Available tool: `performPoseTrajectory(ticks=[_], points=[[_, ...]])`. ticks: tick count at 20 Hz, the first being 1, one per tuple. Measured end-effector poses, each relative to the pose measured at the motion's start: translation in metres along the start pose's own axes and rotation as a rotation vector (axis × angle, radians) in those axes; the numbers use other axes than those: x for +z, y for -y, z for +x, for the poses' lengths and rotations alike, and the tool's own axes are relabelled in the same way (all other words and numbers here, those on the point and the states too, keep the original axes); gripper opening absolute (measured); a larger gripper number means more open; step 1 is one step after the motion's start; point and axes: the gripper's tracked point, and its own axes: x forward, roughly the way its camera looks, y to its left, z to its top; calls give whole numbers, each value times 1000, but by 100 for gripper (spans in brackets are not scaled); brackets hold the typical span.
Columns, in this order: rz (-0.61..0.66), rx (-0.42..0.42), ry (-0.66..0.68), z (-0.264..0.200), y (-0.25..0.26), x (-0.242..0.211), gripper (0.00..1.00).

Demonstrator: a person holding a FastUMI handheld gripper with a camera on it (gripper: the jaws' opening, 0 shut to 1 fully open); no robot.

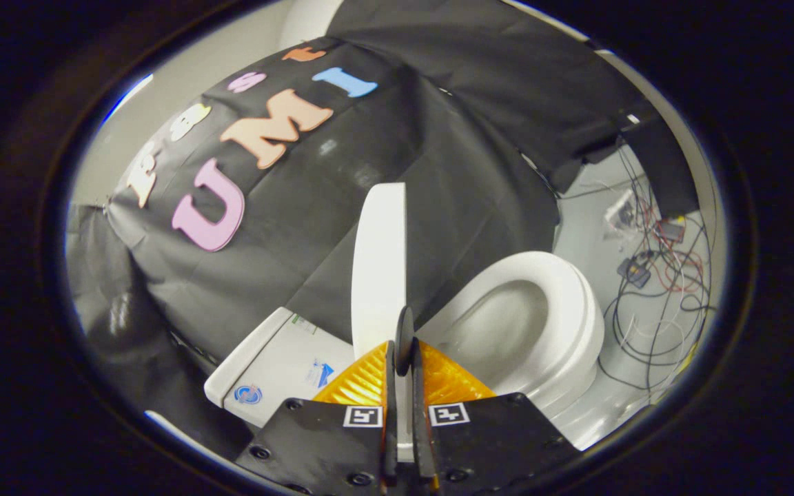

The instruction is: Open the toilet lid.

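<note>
Between the gripper (404, 358) fingers, nearly together: clamped edge of the glossy white plastic toilet lid (378, 269), raised upright. Beside it, oval white seat (562, 303) and bowl exposed. Probably held to steady it until resting past vertical.

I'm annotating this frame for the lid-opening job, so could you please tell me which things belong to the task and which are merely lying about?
Belongs to the job:
- toilet lid, raised on edge, its rim pinched in the claw
- toilet seat and open bowl
- tank behind the lid

Just lying about:
- cables on the floor beyond the toilet
- small electronic boxes among them
</note>
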Motion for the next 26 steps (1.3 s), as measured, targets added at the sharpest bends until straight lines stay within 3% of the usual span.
performPoseTrajectory(ticks=[5, 8, 13, 18, 26], points=[[-69, 31, 25, -2, -32, 1, 10], [-257, 68, -8, -1, -57, -6, 11], [-457, 187, -35, 2, -114, -16, 16], [-489, 243, -25, 7, -148, -32, 17], [-683, 332, -85, 17, -204, -75, 17]])
